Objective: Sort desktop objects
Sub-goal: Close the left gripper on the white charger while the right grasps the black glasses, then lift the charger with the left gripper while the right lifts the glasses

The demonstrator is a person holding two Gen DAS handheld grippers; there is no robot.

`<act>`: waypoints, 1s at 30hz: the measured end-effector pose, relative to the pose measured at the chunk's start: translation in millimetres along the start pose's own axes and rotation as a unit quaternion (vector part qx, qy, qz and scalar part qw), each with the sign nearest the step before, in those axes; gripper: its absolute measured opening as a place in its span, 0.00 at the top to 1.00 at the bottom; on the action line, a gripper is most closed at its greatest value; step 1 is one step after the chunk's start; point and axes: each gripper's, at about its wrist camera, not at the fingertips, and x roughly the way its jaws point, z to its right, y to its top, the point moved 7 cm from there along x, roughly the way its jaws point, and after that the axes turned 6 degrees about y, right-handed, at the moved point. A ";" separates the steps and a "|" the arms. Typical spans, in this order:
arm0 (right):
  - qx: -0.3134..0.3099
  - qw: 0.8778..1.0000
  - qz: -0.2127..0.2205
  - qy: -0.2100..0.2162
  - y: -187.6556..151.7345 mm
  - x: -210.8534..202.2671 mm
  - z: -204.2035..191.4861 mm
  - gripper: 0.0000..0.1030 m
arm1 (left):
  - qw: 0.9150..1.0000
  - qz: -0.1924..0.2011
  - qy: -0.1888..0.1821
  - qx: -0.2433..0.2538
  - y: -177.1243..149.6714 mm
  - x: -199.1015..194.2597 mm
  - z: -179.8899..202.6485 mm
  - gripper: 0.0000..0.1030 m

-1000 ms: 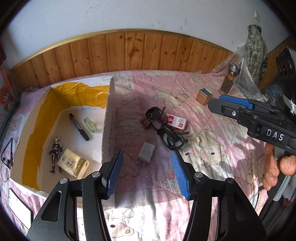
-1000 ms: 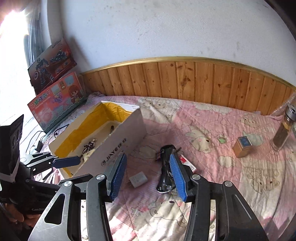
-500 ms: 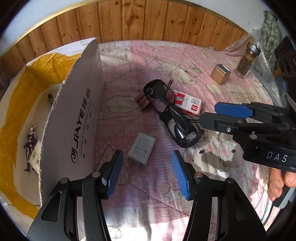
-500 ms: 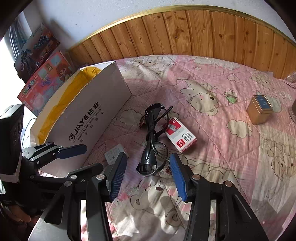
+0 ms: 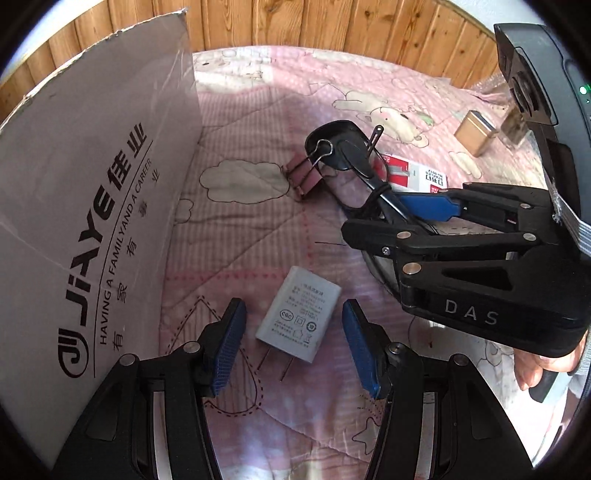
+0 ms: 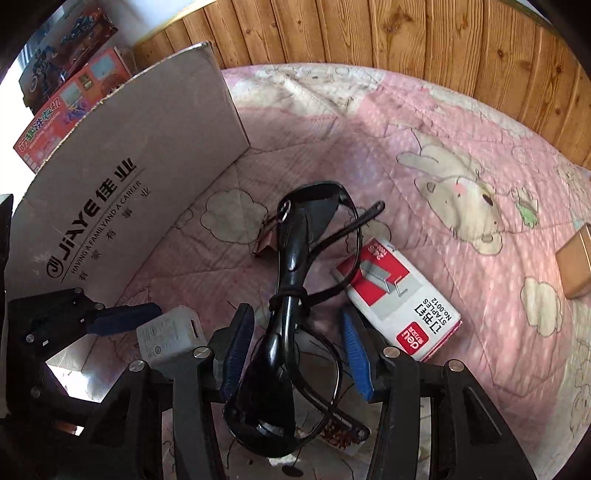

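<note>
A grey charger plug (image 5: 298, 319) lies flat on the pink quilt between the open fingers of my left gripper (image 5: 291, 349), which is low over it. It also shows in the right wrist view (image 6: 168, 334). My right gripper (image 6: 291, 354) is open and straddles black glasses (image 6: 295, 266), not closed on them. The glasses also show in the left wrist view (image 5: 351, 162), partly hidden by the right gripper. A pink binder clip (image 5: 304, 177) and a red and white staples box (image 6: 399, 299) lie beside the glasses.
A white cardboard box wall (image 5: 81, 206) printed JIAYE stands close on the left. A gold tin (image 5: 474, 133) sits at the far right. Wooden panelling (image 6: 369, 33) runs behind the bed. Toy boxes (image 6: 62, 96) lean at the far left.
Both grippers have moved forward and down. The left now brackets the charger plug and the right brackets the glasses. The box inside has gone out of view.
</note>
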 end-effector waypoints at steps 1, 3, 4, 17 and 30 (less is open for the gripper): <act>-0.005 1.000 0.000 -0.006 0.0 -0.1 1.0 0.61 | 1.000 0.004 -0.001 -0.006 1.7 0.0 -0.9 0.45; -0.002 1.000 0.002 0.004 -0.4 -1.8 3.5 0.66 | 1.000 0.012 0.000 -0.015 4.3 0.9 -2.7 0.45; 0.002 1.000 0.003 0.006 -1.2 -3.0 5.4 0.66 | 1.000 0.016 0.004 -0.011 4.8 1.5 -1.6 0.45; 0.066 0.997 0.023 0.038 -10.5 -38.8 21.9 0.76 | 0.999 0.031 0.009 -0.027 13.1 -10.1 -7.9 0.70; 0.176 0.975 0.069 0.113 -11.6 -79.8 48.8 0.76 | 0.997 0.054 -0.026 -0.044 28.5 -41.0 0.8 0.70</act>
